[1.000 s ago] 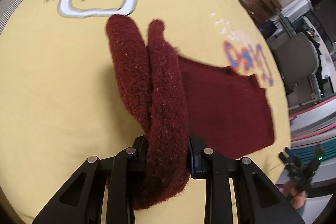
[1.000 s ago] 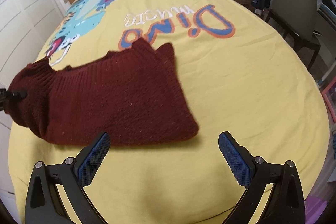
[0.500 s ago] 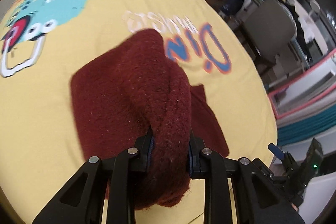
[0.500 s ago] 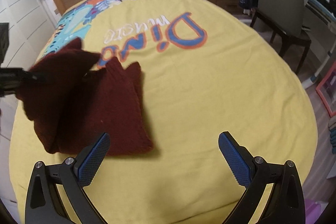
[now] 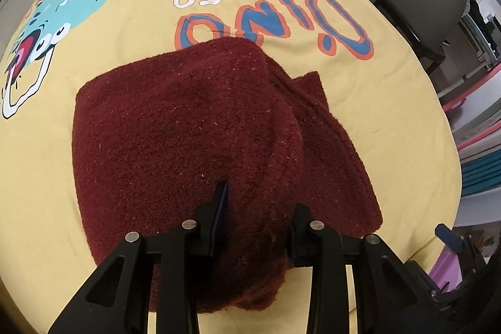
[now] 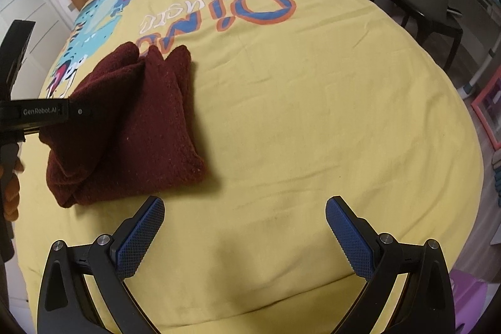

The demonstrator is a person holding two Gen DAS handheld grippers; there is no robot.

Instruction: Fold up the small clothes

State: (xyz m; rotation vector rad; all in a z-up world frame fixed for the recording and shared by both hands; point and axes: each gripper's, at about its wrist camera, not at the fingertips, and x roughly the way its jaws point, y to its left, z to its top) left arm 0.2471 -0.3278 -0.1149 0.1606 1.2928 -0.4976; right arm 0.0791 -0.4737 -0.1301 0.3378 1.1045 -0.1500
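Fingers of the left gripper [image 5: 255,219] are seen parted around a thick bunch of the maroon knitted garment [image 5: 188,140], whose grip looks loosened; release of the fold is judged to be in hand. From the fingers, the garment spreads toward twelve o'clock, doubled on the yellow bed cover [image 5: 391,121]. The right gripper [image 6: 244,237] is held wide apart, empty, the garment [image 6: 134,127] lying at ten o'clock. Next, withdrawal and flattening are called for.
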